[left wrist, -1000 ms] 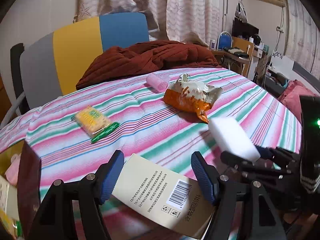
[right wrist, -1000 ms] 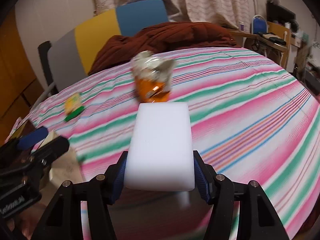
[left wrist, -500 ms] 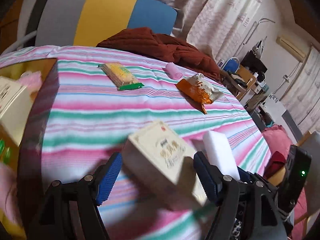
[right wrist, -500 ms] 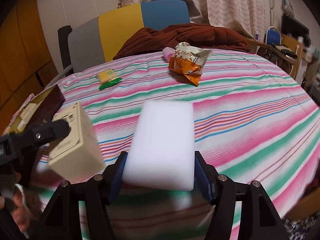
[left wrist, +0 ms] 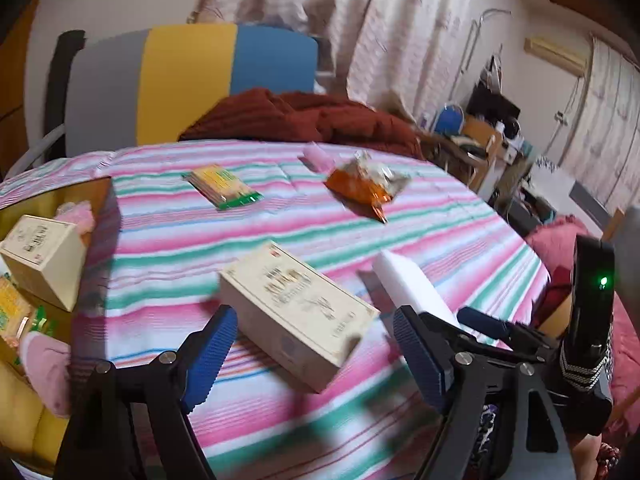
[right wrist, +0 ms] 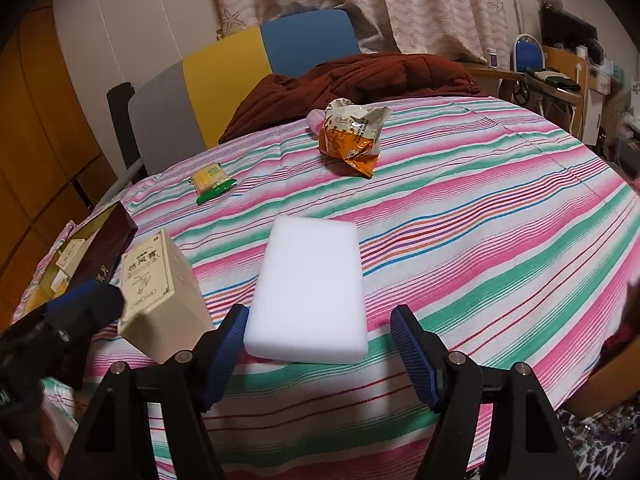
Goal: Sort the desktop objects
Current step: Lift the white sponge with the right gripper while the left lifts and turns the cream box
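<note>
Foam-soft, featherlight: taking white sponge (right wrist: 308,284) gently across long edges, right gripper (right wrist: 318,320) gaping; apparently loosing stiff carton (left wrist: 296,308), left gripper (left wrist: 314,320) equally wide.

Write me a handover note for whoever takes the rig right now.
Left tongs: around the cream box, which is tilted; grip unclear.
Right tongs: open, a gap beside the white sponge.
Done: another cream box and small packets sit in the container at left.
Still to sort: yellow-green packet, orange snack bag, pink roll on the striped cloth.
</note>
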{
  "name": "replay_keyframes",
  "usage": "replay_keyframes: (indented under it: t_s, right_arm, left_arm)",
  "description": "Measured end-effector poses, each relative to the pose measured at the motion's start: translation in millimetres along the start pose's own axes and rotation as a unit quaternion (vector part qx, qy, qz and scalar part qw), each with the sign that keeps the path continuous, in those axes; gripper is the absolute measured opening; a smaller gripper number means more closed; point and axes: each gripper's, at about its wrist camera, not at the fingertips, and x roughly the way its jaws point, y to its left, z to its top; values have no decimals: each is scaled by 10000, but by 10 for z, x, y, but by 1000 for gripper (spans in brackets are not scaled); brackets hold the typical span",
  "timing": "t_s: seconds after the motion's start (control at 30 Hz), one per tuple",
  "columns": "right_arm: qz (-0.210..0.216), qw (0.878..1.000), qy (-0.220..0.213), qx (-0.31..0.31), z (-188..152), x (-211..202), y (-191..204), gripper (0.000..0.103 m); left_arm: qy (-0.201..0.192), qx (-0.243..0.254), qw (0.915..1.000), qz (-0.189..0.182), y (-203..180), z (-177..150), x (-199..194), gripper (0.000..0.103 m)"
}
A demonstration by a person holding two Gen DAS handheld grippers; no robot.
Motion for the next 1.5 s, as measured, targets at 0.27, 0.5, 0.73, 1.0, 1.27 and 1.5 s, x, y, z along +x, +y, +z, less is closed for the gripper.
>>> replay_keyframes:
  t_s: [0.27,0.5,0.73,1.0,1.27,1.5]
  right_arm:
    - [-62,9994,154,-291,-54,91,42,76]
    - [-88,9983,75,-577,-94,108,90,67]
    - [-93,9981,7,-616,-135,94,126,68]
    - [-19,9993,40,-384,-79,95,77,69]
    - [-55,9991,39,-419,-12,183,127,68]
    - [-228,9981,-41,-578,-43,228,166,61]
  left_arm:
    - [623,128,9973,374,-115,161,486,82]
    - [904,-233,9937,615,250,-59,463,82]
    - [477,-313,9967,570,324,-88,147,82]
    - [128,363,9969,688,93,152,266,83]
    - [459,419,9955,718,179,234,537,83]
    - [717,293,9958,493,248,125,722,83]
